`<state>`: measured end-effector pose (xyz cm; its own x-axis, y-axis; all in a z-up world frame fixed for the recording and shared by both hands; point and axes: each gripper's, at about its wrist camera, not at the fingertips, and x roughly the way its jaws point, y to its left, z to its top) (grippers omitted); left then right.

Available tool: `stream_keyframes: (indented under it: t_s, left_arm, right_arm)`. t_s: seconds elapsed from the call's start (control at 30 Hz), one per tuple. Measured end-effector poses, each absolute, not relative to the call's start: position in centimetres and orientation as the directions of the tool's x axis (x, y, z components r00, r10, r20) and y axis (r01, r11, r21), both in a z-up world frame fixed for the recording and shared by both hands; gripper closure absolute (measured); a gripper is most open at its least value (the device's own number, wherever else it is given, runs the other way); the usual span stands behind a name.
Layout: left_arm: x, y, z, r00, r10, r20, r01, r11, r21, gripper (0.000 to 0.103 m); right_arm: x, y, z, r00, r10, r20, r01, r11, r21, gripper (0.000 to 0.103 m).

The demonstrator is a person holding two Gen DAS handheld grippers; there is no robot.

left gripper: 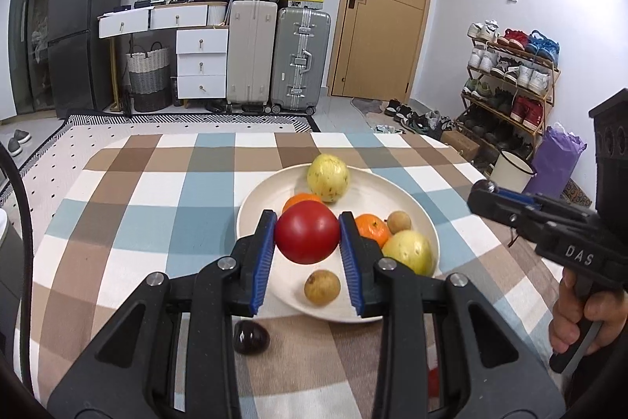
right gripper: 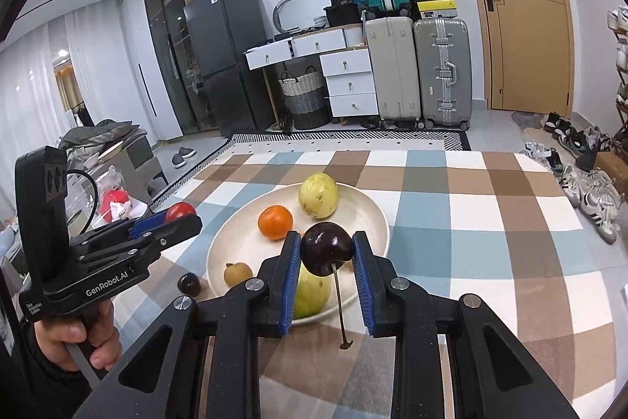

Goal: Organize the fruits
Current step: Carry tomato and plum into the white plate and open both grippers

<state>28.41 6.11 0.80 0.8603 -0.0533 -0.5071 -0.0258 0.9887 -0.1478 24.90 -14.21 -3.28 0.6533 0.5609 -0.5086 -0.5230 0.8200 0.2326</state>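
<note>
My left gripper [left gripper: 307,236] is shut on a small red tomato [left gripper: 307,237], held above the near side of a cream plate [left gripper: 259,199]. My right gripper [right gripper: 326,249] is shut on a dark cherry [right gripper: 326,248] with its stem hanging down, also over the plate [right gripper: 367,213]. On the plate lie two yellow-green guavas [left gripper: 327,178] [left gripper: 408,250], two oranges [left gripper: 372,230] [right gripper: 275,221] and two small brown longans [left gripper: 322,287] [left gripper: 399,221]. Another dark cherry [left gripper: 251,337] rests on the checked tablecloth, just off the plate's near rim. The right gripper also shows at the right of the left wrist view [left gripper: 483,192].
The table wears a brown, blue and white checked cloth [left gripper: 157,207]. Behind it stand suitcases [left gripper: 274,57], white drawers [left gripper: 202,63], a dark fridge [left gripper: 84,22] and a wooden door [left gripper: 386,6]. A shoe rack [left gripper: 510,81] and loose shoes sit at the right.
</note>
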Motion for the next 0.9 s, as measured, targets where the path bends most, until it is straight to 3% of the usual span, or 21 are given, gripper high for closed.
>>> stream_keyframes:
  t_s: [0.9]
  left_arm:
    - [32.7, 4.9, -2.3, 0.809, -0.07, -0.583, 0.012, 0.995, -0.104, 0.074]
  right_arm:
    - [31.1, -12.6, -8.3, 0.601, 0.543, -0.586, -0.459, 0.835, 0.303, 0.076]
